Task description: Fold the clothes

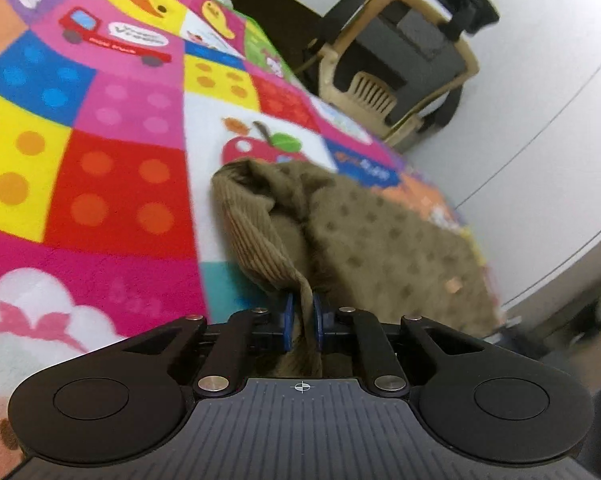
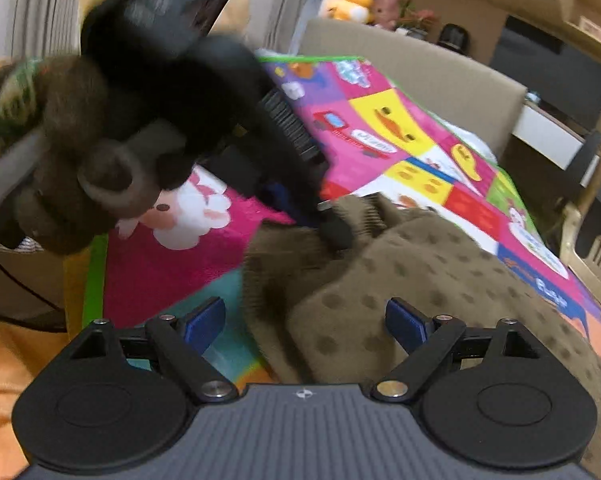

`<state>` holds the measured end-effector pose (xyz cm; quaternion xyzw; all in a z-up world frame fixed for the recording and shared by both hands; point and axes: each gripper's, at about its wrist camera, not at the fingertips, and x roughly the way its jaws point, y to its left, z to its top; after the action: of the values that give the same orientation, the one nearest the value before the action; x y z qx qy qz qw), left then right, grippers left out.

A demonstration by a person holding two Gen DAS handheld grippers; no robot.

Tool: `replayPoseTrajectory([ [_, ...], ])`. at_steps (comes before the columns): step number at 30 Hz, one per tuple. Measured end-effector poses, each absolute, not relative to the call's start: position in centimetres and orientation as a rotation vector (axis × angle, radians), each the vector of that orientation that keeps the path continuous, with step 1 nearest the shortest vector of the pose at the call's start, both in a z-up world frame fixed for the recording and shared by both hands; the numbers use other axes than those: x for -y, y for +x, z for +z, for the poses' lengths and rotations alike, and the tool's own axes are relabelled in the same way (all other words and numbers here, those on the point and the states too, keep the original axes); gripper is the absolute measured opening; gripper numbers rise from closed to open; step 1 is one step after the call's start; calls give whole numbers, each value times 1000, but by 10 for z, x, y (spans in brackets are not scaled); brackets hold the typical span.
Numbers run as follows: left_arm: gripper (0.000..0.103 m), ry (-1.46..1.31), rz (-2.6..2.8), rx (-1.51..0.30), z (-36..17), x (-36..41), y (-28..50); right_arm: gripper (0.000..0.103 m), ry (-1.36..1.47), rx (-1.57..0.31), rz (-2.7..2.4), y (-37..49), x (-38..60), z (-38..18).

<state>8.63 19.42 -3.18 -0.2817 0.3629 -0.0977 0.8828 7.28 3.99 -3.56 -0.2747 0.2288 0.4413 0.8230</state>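
Left gripper (image 1: 300, 320): clamped tight on a ribbed cuff or hem of the brown garment (image 1: 360, 232), its 2 blue pads pinching the fabric, which rises in a ridge ahead of it.
Garment position: lies crumpled on the colourful play mat (image 1: 112, 128), dotted brown fabric spreading toward the mat's right edge.
Right gripper (image 2: 305, 330): jaws spread wide, holding nothing, hovering just over the dotted body of the garment; in its view the left gripper (image 2: 332, 226) grips the ribbed edge further ahead.
Step in hand: likely lifting 1 edge to spread or fold it over.
Doing it well: the right gripper should close on a matching edge, not mid-panel, so both pull evenly.
Risk: a bunched layer could fold crooked.
Right background: chair (image 1: 400, 64) well apart.
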Motion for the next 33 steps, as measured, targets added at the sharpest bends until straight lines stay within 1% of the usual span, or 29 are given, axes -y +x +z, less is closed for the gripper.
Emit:
replayPoseTrajectory([
  [4, 12, -628, -238, -742, -24, -192, 91, 88, -634, -453, 899, 77, -58, -44],
  [7, 12, -644, -244, -739, -20, -192, 92, 88, -613, -477, 891, 84, -56, -43],
  [9, 19, -654, -243, -722, -16, -196, 89, 88, -597, -487, 885, 87, -53, -44],
  [11, 35, -668, -239, -706, -14, -205, 83, 87, -582, -497, 879, 90, -50, -45],
  [12, 39, -676, -235, -701, -13, -209, 80, 84, -574, -502, 876, 92, -48, -45],
  [13, 46, -682, -226, -703, -14, -213, 77, 83, -557, -511, 873, 95, -47, -45],
  [14, 50, -686, -215, -710, -16, -216, 75, 81, -538, -520, 871, 98, -45, -45],
  [18, 59, -712, -189, -758, -27, -225, 67, 81, -419, -601, 884, 116, -37, -45],
  [19, 64, -724, -193, -765, -30, -227, 65, 81, -400, -610, 888, 118, -35, -45],
  [20, 73, -737, -199, -772, -32, -229, 63, 81, -390, -614, 890, 118, -33, -44],
  [21, 79, -752, -213, -780, -35, -230, 61, 81, -383, -616, 892, 118, -32, -44],
  [22, 88, -769, -236, -790, -37, -230, 61, 81, -375, -617, 895, 119, -31, -44],
  [23, 89, -784, -256, -799, -40, -230, 60, 81, -367, -618, 898, 120, -30, -44],
  [27, 88, -809, -272, -811, -48, -224, 63, 81, -368, -603, 907, 118, -28, -44],
  [28, 82, -810, -273, -818, -49, -221, 65, 82, -392, -589, 907, 113, -30, -43],
  [29, 69, -812, -274, -824, -50, -219, 67, 82, -418, -575, 907, 107, -31, -43],
  [32, 49, -807, -277, -832, -52, -213, 73, 85, -493, -525, 919, 91, -37, -39],
  [33, 39, -802, -277, -831, -52, -211, 74, 86, -525, -502, 918, 86, -40, -38],
])
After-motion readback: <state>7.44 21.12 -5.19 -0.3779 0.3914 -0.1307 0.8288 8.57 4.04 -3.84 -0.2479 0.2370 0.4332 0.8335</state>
